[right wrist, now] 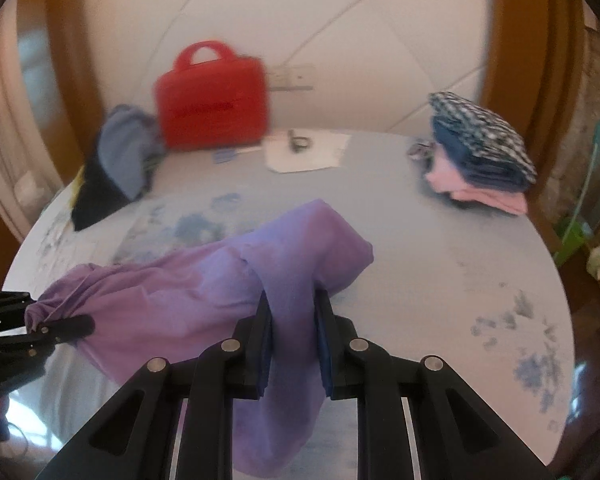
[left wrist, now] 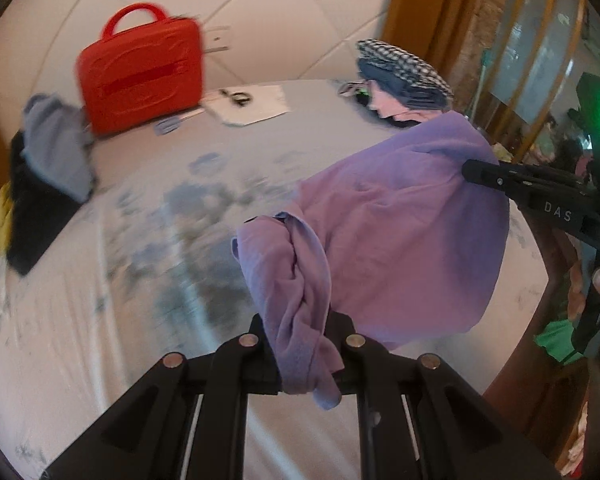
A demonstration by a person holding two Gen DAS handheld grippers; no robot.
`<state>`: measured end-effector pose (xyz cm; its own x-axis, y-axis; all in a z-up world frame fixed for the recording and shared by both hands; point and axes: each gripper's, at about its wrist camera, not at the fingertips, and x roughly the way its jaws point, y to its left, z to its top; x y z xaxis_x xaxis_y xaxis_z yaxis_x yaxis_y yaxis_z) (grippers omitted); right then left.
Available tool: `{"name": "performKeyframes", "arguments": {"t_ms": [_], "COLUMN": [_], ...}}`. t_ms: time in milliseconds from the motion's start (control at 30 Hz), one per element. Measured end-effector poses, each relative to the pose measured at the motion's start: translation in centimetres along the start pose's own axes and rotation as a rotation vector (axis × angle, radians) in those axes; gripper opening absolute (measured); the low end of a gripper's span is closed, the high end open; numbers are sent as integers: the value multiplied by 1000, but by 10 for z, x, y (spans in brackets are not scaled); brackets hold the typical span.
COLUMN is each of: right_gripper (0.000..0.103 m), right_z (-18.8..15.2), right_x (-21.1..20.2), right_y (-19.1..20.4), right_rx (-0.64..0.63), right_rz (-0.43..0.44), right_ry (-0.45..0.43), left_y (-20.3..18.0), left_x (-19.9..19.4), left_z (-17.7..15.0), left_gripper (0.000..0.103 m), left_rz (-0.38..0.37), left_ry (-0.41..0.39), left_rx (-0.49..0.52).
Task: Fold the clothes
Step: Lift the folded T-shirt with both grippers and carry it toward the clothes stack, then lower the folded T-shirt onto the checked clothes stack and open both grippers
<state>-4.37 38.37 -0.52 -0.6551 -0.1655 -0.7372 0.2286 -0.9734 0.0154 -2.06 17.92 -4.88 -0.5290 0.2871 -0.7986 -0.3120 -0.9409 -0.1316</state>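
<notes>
A purple garment (left wrist: 400,232) hangs stretched between both grippers above a round table (left wrist: 140,240) with a pale blue floral cloth. My left gripper (left wrist: 300,328) is shut on one bunched end of the purple garment. My right gripper (right wrist: 294,312) is shut on the other end of the garment (right wrist: 180,300), which drapes down between its fingers. The right gripper also shows in the left wrist view (left wrist: 472,170) at the right, pinching the cloth. The left gripper shows in the right wrist view (right wrist: 64,326) at the left edge.
A red case (left wrist: 140,80) stands at the back of the table beside a white paper (left wrist: 252,106). A heap of unfolded blue and dark clothes (left wrist: 48,176) lies at the left. A stack of folded clothes (right wrist: 480,152) with a checked piece on top sits at the right back.
</notes>
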Motion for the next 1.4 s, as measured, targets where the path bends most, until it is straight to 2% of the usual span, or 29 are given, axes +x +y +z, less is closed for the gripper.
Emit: {"name": "performKeyframes", "arguments": {"t_ms": [267,500,667,900,1000,1167,1233,1300,1367,1400], "right_gripper": [19,19,19,19,19,19,19,21,28,34], "right_z": [17,59,107,209,264,336,354,370,375,374], "right_x": [-12,-14,-17,-5,11,54,76,111,151,175], "right_y": [-133,-217,-265,-337,-374,-422,-438,-456,-470,-476], "right_rx": [-53,-95,-92,-143,-176,-249,-249,-227,-201,-184], "right_rz": [-4,-37,-71,-61,-28,-28,-16,13,62,94], "right_ry": [-19,-16,-71,-153,-180,-191,-177,-133,-79,-46], "left_y": [-114,-177,-198,-231,-242,-266,-270,-270,-262,-256], "left_x": [41,61,73,86,102,140,167,198,235,256], "left_z": [68,146,213,325,369,436,458,468,470,468], "left_gripper": [11,11,11,11,11,12,12,14,14,14], "left_rz": [-3,-37,-42,56,84,139,139,171,211,228], "left_ry": [-19,-60,-109,-214,-242,-277,-250,-217,-163,-120], "left_rx": [4,27,66,68,38,2,-21,-41,-80,-104]}}
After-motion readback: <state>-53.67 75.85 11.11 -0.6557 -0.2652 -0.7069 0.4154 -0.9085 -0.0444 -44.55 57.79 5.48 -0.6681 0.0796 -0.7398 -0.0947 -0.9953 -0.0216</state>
